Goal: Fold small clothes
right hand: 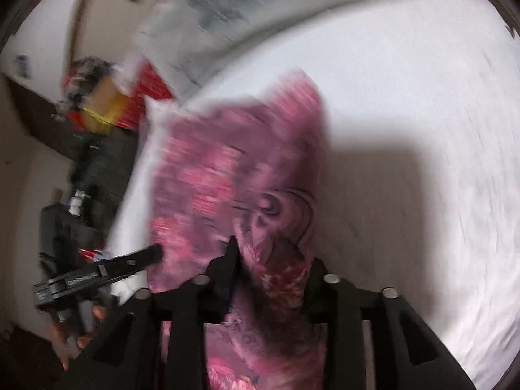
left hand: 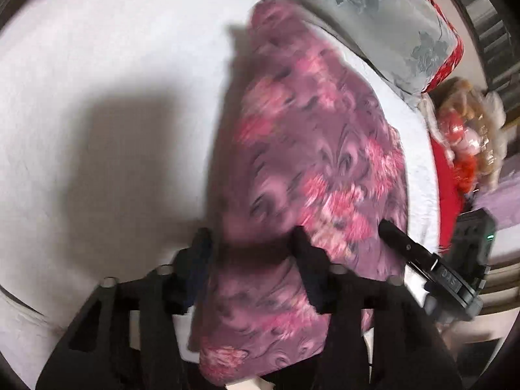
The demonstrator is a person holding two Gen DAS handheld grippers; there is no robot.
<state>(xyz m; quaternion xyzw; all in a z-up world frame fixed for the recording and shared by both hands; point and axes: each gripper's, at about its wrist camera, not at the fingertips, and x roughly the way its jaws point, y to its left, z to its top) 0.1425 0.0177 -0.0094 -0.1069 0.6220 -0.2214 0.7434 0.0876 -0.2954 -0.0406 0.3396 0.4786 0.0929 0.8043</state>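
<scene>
White bed sheet [left hand: 113,65] carrying one floral garment and a pillow.

In the left wrist view the purple and pink floral garment [left hand: 312,149] runs from the near edge toward the far right, its far end on the sheet. A grey flowered pillow [left hand: 373,9] with red edging lies at the far right, just beyond it. Motion blur softens both views.

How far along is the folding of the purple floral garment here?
Done: the purple floral garment is off the white bedsheet, gathered up. In hand: it hangs between the fingers of both the left tongs and the right tongs; the blur hides whether the pads press on it. Left: no neat crease or flat folded stack is visible, so the folds and setting it down remain.
</scene>
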